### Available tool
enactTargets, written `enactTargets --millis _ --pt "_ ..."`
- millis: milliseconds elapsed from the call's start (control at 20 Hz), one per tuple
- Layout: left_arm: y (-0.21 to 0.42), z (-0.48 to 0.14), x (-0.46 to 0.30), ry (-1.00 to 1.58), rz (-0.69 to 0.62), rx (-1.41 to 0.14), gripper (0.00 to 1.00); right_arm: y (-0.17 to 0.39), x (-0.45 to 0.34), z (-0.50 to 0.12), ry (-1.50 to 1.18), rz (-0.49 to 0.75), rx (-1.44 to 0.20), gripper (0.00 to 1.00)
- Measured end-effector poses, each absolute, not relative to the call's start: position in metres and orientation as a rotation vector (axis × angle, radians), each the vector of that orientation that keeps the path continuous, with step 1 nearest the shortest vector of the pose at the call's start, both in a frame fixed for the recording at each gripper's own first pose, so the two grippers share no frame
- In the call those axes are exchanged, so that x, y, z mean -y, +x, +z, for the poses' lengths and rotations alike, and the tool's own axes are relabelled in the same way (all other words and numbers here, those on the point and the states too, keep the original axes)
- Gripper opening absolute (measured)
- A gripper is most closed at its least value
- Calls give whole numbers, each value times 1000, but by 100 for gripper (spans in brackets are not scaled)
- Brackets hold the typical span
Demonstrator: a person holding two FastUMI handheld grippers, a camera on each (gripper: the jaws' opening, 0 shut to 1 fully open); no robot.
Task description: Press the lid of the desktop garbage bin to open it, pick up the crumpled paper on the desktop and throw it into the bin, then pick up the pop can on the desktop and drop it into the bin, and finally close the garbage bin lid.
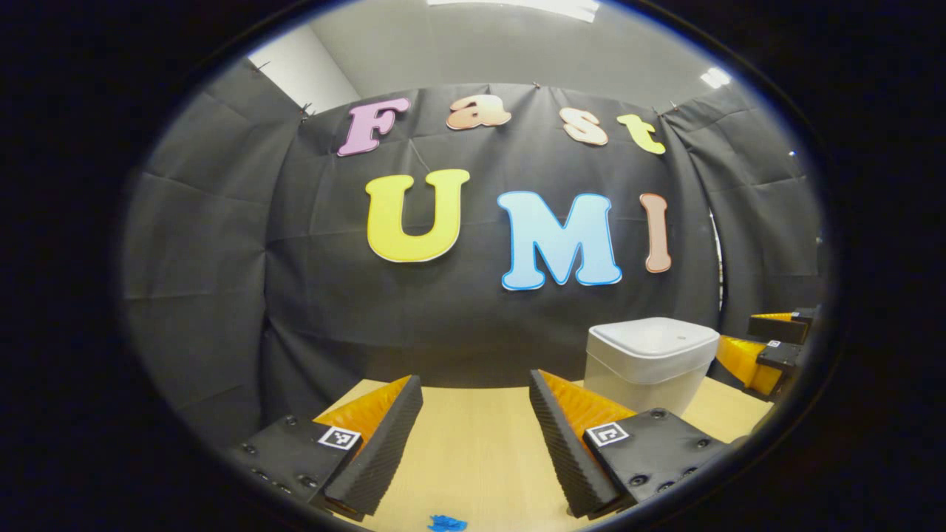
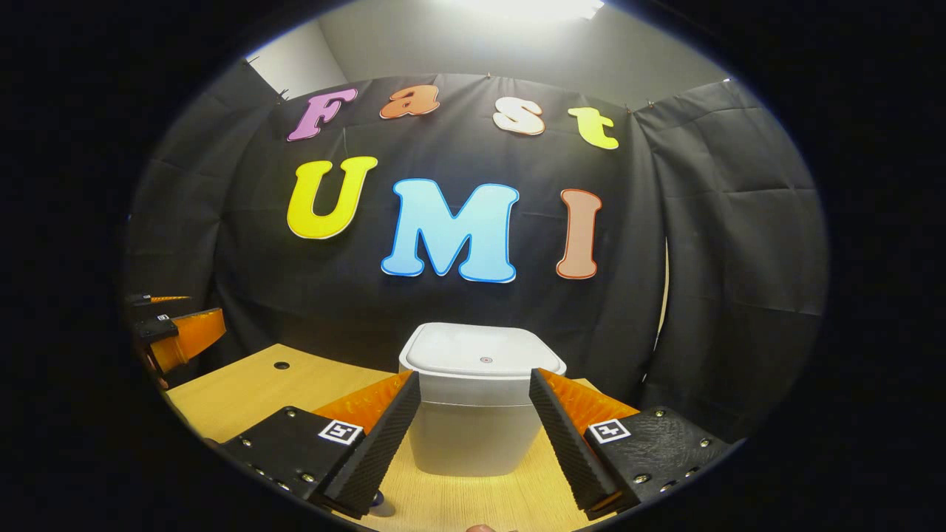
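Facing the shut bin (image 2: 473, 414) at twelve o'clock, the right gripper (image 2: 473, 436) — fingers wide, empty — risks shoving it backward if it presses the lid (image 2: 482, 355) off-center.

**Both hand-held grippers open and level**

Your left hand-held gripper (image 1: 473, 443) holds its jaws spread wide, gripping nothing. Your right hand-held gripper (image 2: 473, 436) is likewise spread, fingers apart and level, pointing forward beside the left one.

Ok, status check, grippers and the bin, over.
Left gripper open, over bare desk. Right gripper open, lined up on the bin. Lid shut, untouched. Nothing between right gripper and bin.
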State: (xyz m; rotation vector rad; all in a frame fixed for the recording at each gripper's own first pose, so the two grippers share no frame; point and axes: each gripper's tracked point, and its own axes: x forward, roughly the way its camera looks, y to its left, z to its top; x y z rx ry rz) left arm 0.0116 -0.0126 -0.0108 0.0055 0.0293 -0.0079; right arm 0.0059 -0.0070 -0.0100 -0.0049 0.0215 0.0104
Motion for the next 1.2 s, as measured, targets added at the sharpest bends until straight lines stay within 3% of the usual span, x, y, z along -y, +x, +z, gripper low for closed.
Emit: enactTargets --millis 250,350,400,600,750,850,1000,1050,1200 --pt "12 -10 17 9 -16 -29 95 8 4 -11 3 19 -31 95" --pt "11 -10 16 10 -13 -28 95 8 5 -13 -5 10 -38 80" --pt "11 -9 15 8 -12 -26 95 9 7 -13 -10 2 -41 66" --pt "9 -10 11 4 0 -27 95 10 8 -12 5 -12 -40 35" --pt "7 -11 7 -2 8 -29 95 13 10 -15 12 -19 -48 28" --pt "6 -12 5 -5 13 -31 95 16 8 -14 35 -2 -47 5" --pt "6 -13 5 -8 13 -32 95 14 8 -14 30 -1 -43 9" --pt "7 -12 5 -8 13 -33 95 10 7 -12 31 2 -37 0" --pt "7 -13 4 -11 14 -33 95 18 5 -14 15 14 -37 2"
